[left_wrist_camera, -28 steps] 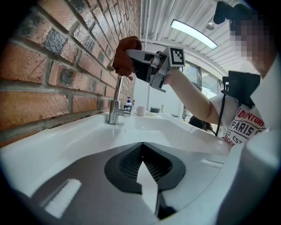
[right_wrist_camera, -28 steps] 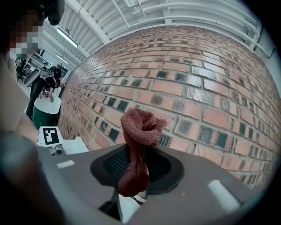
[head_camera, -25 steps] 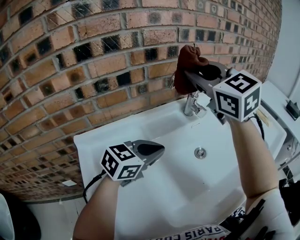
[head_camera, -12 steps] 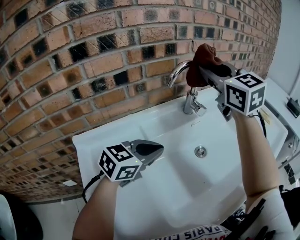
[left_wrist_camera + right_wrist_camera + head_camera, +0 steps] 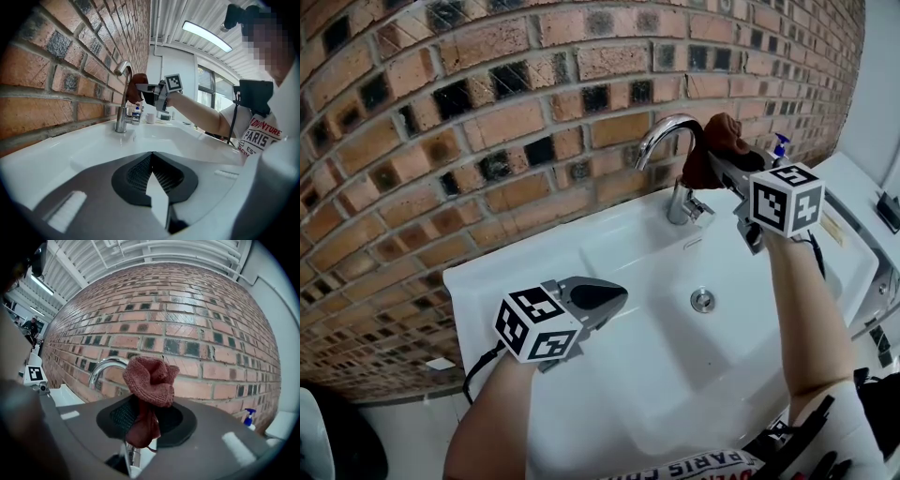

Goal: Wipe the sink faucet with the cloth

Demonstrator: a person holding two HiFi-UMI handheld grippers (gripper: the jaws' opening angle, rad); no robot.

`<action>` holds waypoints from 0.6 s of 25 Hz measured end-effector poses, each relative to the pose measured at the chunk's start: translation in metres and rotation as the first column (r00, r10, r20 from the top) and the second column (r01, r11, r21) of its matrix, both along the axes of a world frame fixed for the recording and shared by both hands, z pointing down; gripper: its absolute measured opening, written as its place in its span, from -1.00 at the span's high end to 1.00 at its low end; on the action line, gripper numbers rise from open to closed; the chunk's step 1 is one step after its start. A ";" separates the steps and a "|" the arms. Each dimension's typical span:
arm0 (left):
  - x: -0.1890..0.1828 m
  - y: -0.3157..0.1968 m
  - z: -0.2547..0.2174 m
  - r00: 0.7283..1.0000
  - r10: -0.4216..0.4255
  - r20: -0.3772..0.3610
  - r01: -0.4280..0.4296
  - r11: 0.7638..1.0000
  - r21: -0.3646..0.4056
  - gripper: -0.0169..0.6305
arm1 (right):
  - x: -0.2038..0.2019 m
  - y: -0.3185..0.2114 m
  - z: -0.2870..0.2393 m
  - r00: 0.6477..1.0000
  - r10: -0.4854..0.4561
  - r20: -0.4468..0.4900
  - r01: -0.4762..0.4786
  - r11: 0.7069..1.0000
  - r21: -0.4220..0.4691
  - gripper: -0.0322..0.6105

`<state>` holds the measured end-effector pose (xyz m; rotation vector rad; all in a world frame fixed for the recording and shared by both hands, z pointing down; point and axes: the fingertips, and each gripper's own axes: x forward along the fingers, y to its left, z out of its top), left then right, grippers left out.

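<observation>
A curved chrome faucet (image 5: 668,141) rises at the back of the white sink (image 5: 609,281), against the brick wall. My right gripper (image 5: 714,157) is shut on a reddish-brown cloth (image 5: 719,142), which is bunched against the right side of the spout's arch. In the right gripper view the cloth (image 5: 149,380) sticks up from the jaws with the spout (image 5: 104,367) curving to its left. My left gripper (image 5: 598,298) hovers shut and empty over the sink's left side. From the left gripper view, the faucet (image 5: 123,96) and cloth (image 5: 135,89) stand far ahead.
A brick wall (image 5: 487,112) runs right behind the sink. The drain (image 5: 702,300) lies in the basin's middle. A blue-topped spray bottle (image 5: 249,418) and small items (image 5: 150,117) stand on the counter to the right of the faucet.
My right gripper has carried the cloth rightward and down along the spout's arch, uncovering the chrome curve. The left gripper has stayed in place.
</observation>
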<state>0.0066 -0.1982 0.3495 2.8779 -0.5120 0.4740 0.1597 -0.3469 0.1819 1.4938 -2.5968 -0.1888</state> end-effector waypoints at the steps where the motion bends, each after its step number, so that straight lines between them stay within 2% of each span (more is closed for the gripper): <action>1: 0.000 0.000 0.000 1.000 0.000 0.000 0.000 1.000 0.000 0.93 | 0.001 -0.001 0.005 1.000 0.002 -0.004 -0.002 1.000 -0.009 0.59; 7: 0.000 0.000 0.000 1.000 -0.001 0.001 0.001 1.000 0.001 0.93 | 0.001 -0.005 0.042 1.000 0.011 -0.024 -0.013 0.997 -0.074 0.59; 15: 0.000 0.000 0.000 1.000 -0.002 0.000 0.002 1.000 0.001 0.93 | 0.000 -0.006 0.051 1.000 0.009 -0.028 -0.012 0.996 -0.084 0.59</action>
